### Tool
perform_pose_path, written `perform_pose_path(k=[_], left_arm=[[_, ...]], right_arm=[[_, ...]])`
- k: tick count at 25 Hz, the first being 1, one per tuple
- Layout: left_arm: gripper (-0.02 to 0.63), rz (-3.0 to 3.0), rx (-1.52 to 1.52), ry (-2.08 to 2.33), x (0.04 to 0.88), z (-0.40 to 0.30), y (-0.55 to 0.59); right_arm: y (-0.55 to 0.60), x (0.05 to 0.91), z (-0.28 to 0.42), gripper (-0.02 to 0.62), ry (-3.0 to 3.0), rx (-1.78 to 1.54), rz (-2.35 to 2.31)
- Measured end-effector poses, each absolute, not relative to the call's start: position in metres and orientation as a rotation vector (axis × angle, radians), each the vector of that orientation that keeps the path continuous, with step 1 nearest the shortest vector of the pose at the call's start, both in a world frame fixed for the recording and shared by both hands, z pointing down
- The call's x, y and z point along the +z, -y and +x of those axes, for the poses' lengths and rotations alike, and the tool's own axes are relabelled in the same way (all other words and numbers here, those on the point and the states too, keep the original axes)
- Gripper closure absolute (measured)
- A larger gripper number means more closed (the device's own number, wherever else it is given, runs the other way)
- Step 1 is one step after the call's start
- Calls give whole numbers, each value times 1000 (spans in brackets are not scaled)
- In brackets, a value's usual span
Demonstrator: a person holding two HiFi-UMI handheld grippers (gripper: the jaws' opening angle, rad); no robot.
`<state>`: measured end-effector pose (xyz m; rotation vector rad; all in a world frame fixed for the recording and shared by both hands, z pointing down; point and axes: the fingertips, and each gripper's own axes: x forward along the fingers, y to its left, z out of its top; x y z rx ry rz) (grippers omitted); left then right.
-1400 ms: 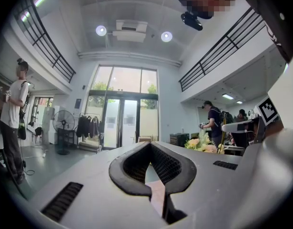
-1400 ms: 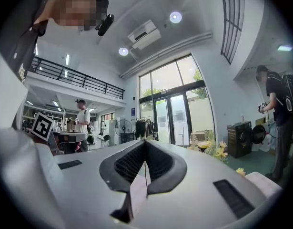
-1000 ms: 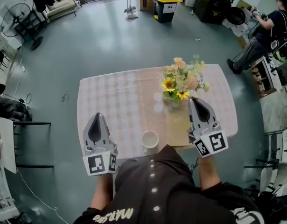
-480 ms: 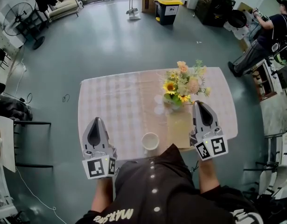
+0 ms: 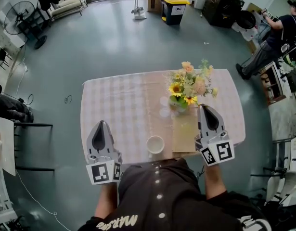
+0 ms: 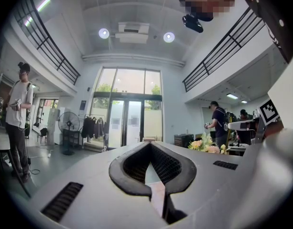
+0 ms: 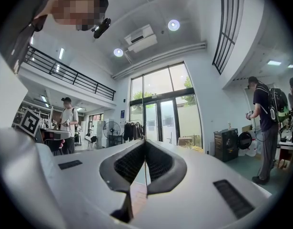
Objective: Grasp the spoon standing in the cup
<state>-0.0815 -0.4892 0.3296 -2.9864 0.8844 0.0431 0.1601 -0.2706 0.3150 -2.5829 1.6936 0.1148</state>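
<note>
A white cup [image 5: 155, 144] stands near the front edge of the checked table [image 5: 119, 105], between my two grippers. From above its inside looks plain white, and I see no spoon in it. My left gripper [image 5: 101, 124] hovers over the table's front left, a hand's width left of the cup, shut and empty. My right gripper [image 5: 204, 108] is over the front right, beside the flowers, also shut and empty. In the left gripper view the left gripper [image 6: 150, 146] points level across the room with its tips together. The right gripper [image 7: 145, 142] does the same in the right gripper view.
A vase of flowers [image 5: 187, 86] stands right of centre, close to my right gripper. Two clear glasses [image 5: 163, 107] sit left of it, and a tan mat [image 5: 185, 131] lies in front of it. A person [image 5: 270, 37] stands far right; a fan [image 5: 19, 20] is far left.
Both grippers have drifted slightly toward the table's near edge in the head view. Their jaws stay shut, and the cup has not moved.
</note>
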Motion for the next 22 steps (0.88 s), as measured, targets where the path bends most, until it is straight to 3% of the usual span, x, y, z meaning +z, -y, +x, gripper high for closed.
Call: perform_pose_path(k=[22], left_arm=[[589,-2986,42,-890,334,-85,487]], right_arm=[[277,319,152,595,-1737,118,-2581]])
